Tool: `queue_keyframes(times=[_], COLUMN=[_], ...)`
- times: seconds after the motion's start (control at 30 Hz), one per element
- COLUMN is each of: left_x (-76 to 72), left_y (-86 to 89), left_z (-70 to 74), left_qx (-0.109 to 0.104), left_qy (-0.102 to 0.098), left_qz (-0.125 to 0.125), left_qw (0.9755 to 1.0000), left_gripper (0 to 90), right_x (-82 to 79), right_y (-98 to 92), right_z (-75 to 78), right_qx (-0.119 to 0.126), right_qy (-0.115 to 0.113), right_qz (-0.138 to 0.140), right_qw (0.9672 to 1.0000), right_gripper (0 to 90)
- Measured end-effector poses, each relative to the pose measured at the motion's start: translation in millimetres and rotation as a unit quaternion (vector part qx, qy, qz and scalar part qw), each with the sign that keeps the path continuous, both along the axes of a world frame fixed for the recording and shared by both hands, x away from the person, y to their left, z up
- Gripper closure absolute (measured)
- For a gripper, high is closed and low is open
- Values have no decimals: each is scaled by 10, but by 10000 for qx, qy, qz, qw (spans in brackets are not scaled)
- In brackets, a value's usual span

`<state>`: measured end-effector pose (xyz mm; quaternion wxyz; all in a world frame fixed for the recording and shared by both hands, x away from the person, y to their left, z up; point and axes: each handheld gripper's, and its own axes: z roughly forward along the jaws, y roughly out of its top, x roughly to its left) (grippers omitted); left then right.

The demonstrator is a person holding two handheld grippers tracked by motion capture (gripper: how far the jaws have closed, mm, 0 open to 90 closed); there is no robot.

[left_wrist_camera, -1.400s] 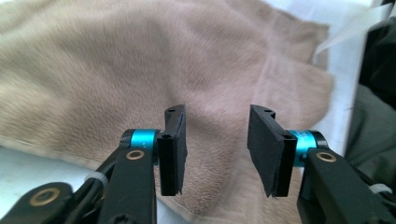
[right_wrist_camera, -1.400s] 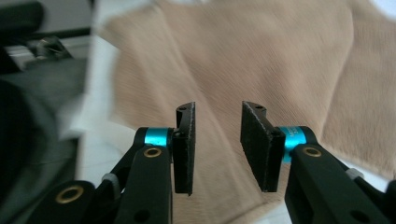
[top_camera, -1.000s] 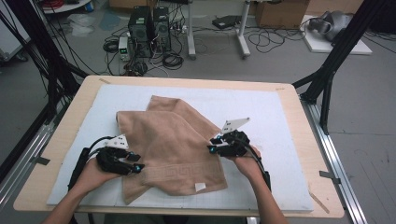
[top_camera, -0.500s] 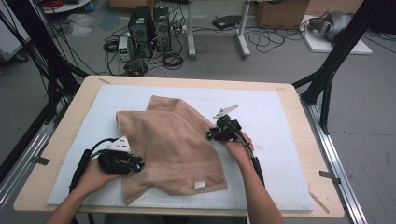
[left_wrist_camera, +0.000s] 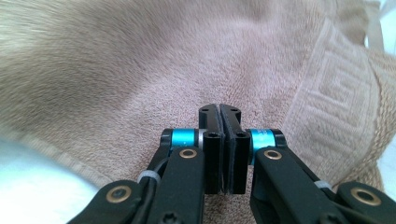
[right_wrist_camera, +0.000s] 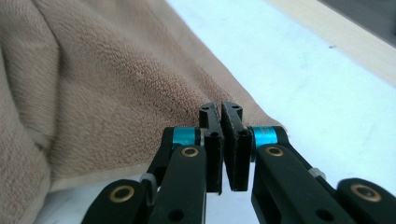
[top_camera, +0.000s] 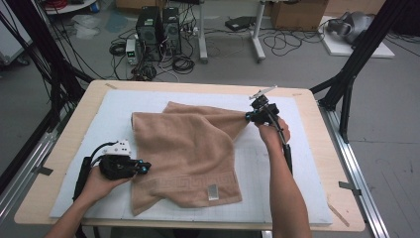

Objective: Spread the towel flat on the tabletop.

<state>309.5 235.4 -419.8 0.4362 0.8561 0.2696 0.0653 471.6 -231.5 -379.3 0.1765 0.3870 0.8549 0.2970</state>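
Both tongs, left (top_camera: 144, 168) and right (top_camera: 247, 117), are clamped, apparently pinching the towel's (top_camera: 188, 148) edges.

A lab or robotics test room is suggested: a light wooden table topped with a pale gridded mat (top_camera: 317, 198) is framed by black metal struts (top_camera: 364, 49), while black computer towers (top_camera: 157, 27) and tangled black cables (top_camera: 292, 42) are left on the grey floor, with brown cardboard boxes (top_camera: 297, 12) behind.
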Motion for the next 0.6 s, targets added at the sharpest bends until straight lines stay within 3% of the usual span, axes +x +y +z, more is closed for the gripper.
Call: queue_keyframes(times=[0.13,0.2,0.23,0.3,0.37,0.43,0.5,0.6], left_x=[44,58,65,55,37,26,29,47], left_y=[66,62,49,-7,-64,-105,-141,-196], left_z=[84,89,80,54,19,-9,-55,-127], left_qx=[-343,-336,-324,-113,92,263,348,655], left_qy=[-37,-26,15,22,23,-42,18,34], left_qz=[164,200,184,105,63,71,74,115], left_qw=[9993,9992,9993,9999,9999,9996,9994,9978], left_gripper=[718,677,668,656,642,611,583,532], right_x=[6,-89,-121,-232,-439,-573,-763,-972], right_y=[-28,22,50,168,280,339,392,421], right_z=[-21,-8,-3,13,25,6,-38,-134], right_qx=[376,335,428,420,452,596,595,568], right_qy=[195,102,212,384,87,118,2,-11], right_qz=[150,356,458,827,1220,1431,1674,1935], right_qw=[9990,9988,9978,9949,9915,9878,9841,9795], right_gripper=[709,676,642,628,629,626,621,612])
